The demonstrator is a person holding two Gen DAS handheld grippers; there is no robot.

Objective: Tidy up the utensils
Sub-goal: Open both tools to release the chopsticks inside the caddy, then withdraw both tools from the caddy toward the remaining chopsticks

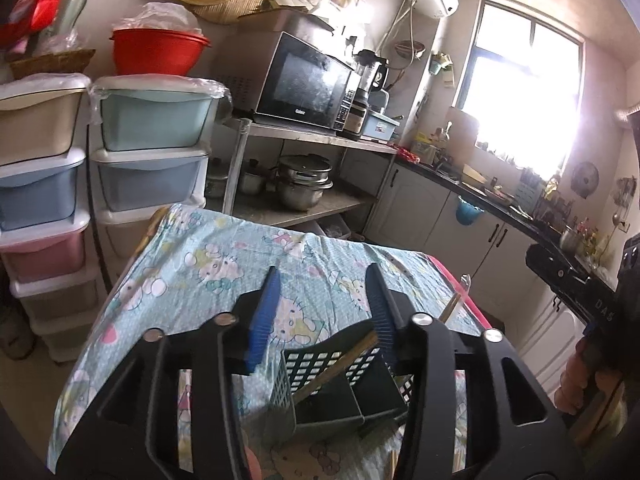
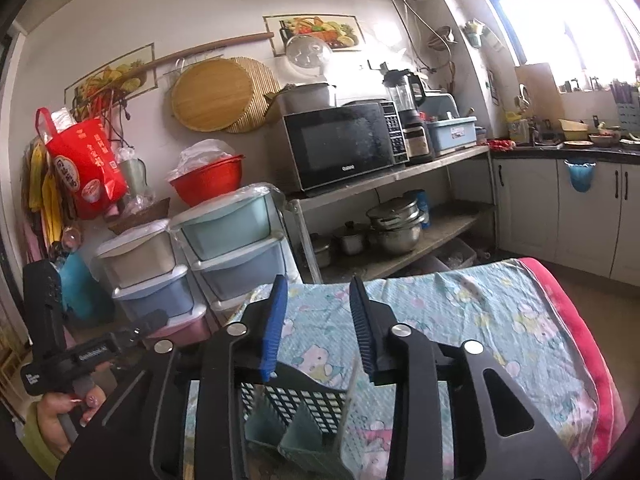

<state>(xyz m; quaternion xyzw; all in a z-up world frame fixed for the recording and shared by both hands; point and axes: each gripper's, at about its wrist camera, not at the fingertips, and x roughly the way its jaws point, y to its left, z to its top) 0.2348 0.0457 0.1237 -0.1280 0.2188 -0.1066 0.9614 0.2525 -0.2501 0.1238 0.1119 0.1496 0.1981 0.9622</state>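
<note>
Utensil caddy [image 1: 344, 392]: dark green plastic, boxy, upper walls a grid of small square holes, lower walls solid. Solid dividers split the inside into compartments; three compartments can be made out from the right wrist view [image 2: 298, 420], though the far ones are partly hidden.

Location: caddy stands upright on the table [image 1: 192, 276], which is covered by a light-blue cartoon-cat cloth with a red edge on the right side. It sits at the near end of the table, directly below both grippers.

Contents: in the left wrist view, one wooden stick-like utensil [image 1: 340, 364] leans diagonally across the caddy's near compartment, upper end against the rim. A second wooden handle [image 1: 452, 308] pokes up just right of the caddy; what it belongs to cannot be told.

Left gripper [image 1: 324, 292]: fingers apart, nothing between the blue pads, held above the caddy.

Right gripper [image 2: 319, 300]: fingers apart, nothing held, also above the caddy.

Count: one caddy, two wooden pieces, two grippers. Behind the table, one microwave [image 2: 340, 148] on a metal shelf.
</note>
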